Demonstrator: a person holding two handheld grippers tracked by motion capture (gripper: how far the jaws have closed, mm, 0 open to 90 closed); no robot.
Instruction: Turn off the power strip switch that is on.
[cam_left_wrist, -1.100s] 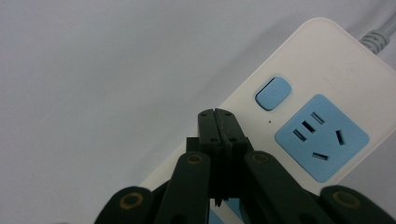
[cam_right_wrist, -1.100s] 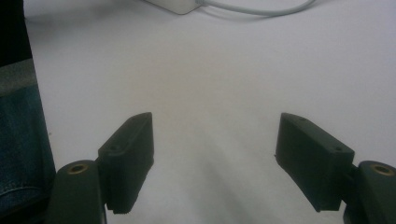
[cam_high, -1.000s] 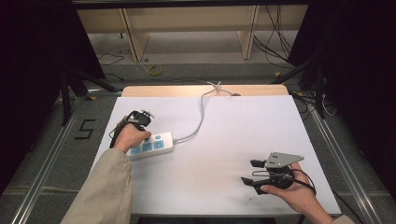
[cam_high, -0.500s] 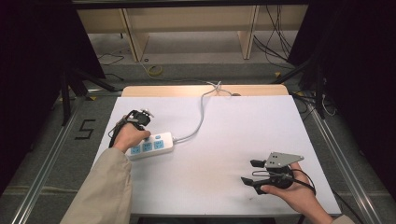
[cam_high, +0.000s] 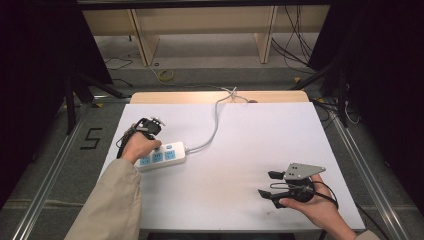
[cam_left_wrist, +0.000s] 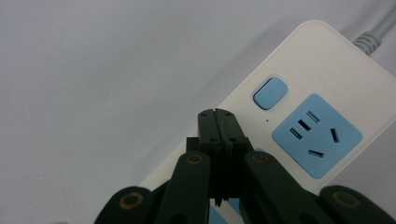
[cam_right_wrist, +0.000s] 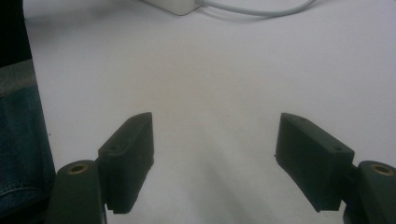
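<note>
A white table (cam_high: 240, 150) filled the middle of the high view, with a bare wooden strip along its far edge. Near the table's left side lay a white power strip (cam_high: 162, 157) with pale blue sockets, set at a slight slant. Its grey cord (cam_high: 214, 127) ran from its right end up across the table and off the far edge.

The person's left hand (cam_high: 137, 146), in a beige sleeve (cam_high: 107, 205), rested over the left end of the power strip and held the left gripper (cam_left_wrist: 217, 114) pointing down at it. In the left gripper view the black jaws were pressed together with nothing between them, their tips just over the strip's white casing, close beside a small blue switch (cam_left_wrist: 270, 92) and a blue socket (cam_left_wrist: 316, 135); whether the tips touched the casing could not be told.

The right hand (cam_high: 312, 207) rested near the front right corner of the table, well apart from the power strip, holding the right gripper (cam_high: 269, 184) with a grey three-cornered plate (cam_high: 301, 171) on top. Its jaws were spread wide and empty, pointing leftward across bare table. In the right gripper view the end of the power strip and its cord showed far off at the top edge
</note>
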